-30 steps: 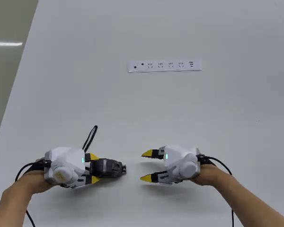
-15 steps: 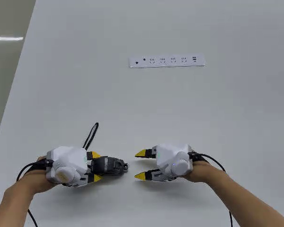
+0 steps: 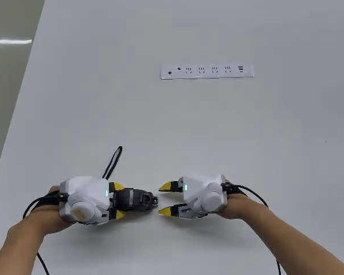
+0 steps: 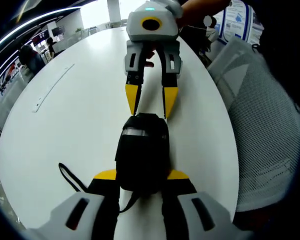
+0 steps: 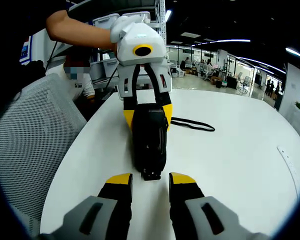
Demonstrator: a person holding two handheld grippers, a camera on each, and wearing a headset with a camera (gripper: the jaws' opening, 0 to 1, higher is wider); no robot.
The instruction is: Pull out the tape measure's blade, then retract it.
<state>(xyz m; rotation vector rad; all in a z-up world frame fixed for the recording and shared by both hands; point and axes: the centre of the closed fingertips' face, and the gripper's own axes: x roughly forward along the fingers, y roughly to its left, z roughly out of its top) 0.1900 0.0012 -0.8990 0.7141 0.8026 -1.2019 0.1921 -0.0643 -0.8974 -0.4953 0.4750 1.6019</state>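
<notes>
A black tape measure (image 3: 133,200) lies on the white table (image 3: 178,132), held by its rear between the yellow-tipped jaws of my left gripper (image 3: 116,200), which is shut on it. In the left gripper view the tape measure (image 4: 142,150) points away toward my right gripper (image 4: 151,102). My right gripper (image 3: 164,199) faces it, open, its yellow tips on either side of the blade's end hook (image 5: 151,175). The right gripper view has the tape measure (image 5: 150,135) lengthwise ahead of my right gripper (image 5: 151,179). No blade is drawn out.
The tape measure's black wrist strap (image 3: 112,163) trails on the table behind the left gripper. A white power strip (image 3: 206,71) lies farther back. The table's left edge (image 3: 23,97) runs beside a grey floor. A mesh chair (image 5: 35,130) stands by the table.
My right gripper has moved left, closing the gap until its open tips reach the tape measure's front end. The left gripper and tape measure have stayed put.
</notes>
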